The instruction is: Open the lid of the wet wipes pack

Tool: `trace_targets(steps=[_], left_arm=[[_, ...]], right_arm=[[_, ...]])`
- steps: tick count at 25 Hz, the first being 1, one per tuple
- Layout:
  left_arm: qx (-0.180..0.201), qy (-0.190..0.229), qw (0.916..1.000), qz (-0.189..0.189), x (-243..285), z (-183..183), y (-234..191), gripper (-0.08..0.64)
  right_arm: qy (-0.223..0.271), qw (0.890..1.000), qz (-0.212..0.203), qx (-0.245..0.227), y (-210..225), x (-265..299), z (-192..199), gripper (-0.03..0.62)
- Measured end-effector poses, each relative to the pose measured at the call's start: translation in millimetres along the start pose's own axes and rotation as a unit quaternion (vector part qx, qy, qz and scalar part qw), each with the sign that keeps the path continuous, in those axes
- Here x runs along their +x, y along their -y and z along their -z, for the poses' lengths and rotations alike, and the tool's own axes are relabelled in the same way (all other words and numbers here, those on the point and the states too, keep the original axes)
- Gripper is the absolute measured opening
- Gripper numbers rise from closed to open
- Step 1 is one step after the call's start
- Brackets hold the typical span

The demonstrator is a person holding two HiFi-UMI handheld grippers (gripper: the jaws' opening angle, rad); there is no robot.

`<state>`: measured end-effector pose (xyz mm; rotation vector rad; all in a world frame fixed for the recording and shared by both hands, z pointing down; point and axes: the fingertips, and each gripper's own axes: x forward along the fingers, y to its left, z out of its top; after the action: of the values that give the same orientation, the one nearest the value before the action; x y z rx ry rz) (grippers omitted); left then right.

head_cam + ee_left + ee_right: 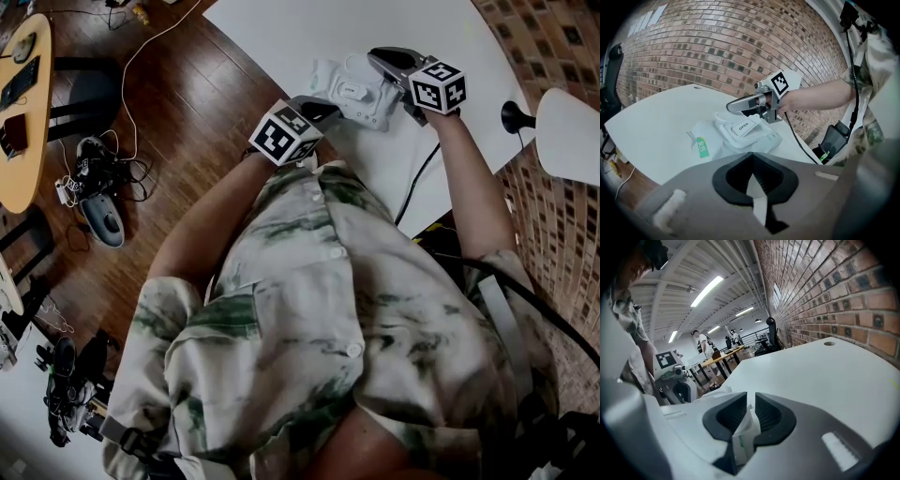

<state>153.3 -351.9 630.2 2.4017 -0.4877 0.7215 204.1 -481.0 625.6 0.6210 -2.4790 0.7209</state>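
Between the jaws of the right gripper (749, 401), which stand slightly apart: a white, green-printed fold of the wet wipes pack (715, 138), seemingly not clamped. Left gripper (751, 159): jaws pressed together on a thin white edge of the same pack, at its left end. Pack lies on the white table (281, 37) between the two grippers. Its lid (743, 126), labelled OPEN, faces up. Brick wall (717, 56) stands beyond the table's far edge.

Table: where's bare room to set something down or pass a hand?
Free: the wide table stretch beyond the wet wipes pack, toward the brick wall. Crowded: the near edge, where the left gripper, right gripper and a cable flank the pack.
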Motion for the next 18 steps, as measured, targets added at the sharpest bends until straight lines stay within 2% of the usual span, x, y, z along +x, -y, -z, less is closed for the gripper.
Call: trace_targets(steps=[3, 9, 13, 16, 18], left_arm=[[0.0, 0.0, 1.0, 0.001, -1, 0, 1, 0.003], [0.02, 0.023, 0.9995, -0.007, -17, -9, 0, 0.003], [0.032, 0.037, 0.9986, -0.018, -40, -13, 7, 0.003], [0.048, 0.033, 0.9977, -0.036, -59, -11, 7, 0.003], [0.048, 0.045, 0.9972, -0.035, -76, -10, 13, 0.003]], right_arm=[[0.001, 1.0, 0.012, -0.013, 1, -3, -2, 0.094], [0.021, 0.996, 0.067, -0.046, 3, -22, -16, 0.106], [0.041, 0.989, 0.111, -0.087, -16, -42, -30, 0.106], [0.058, 0.983, 0.139, -0.101, -35, -58, -37, 0.106], [0.063, 0.981, 0.152, -0.107, -55, -66, -36, 0.106]])
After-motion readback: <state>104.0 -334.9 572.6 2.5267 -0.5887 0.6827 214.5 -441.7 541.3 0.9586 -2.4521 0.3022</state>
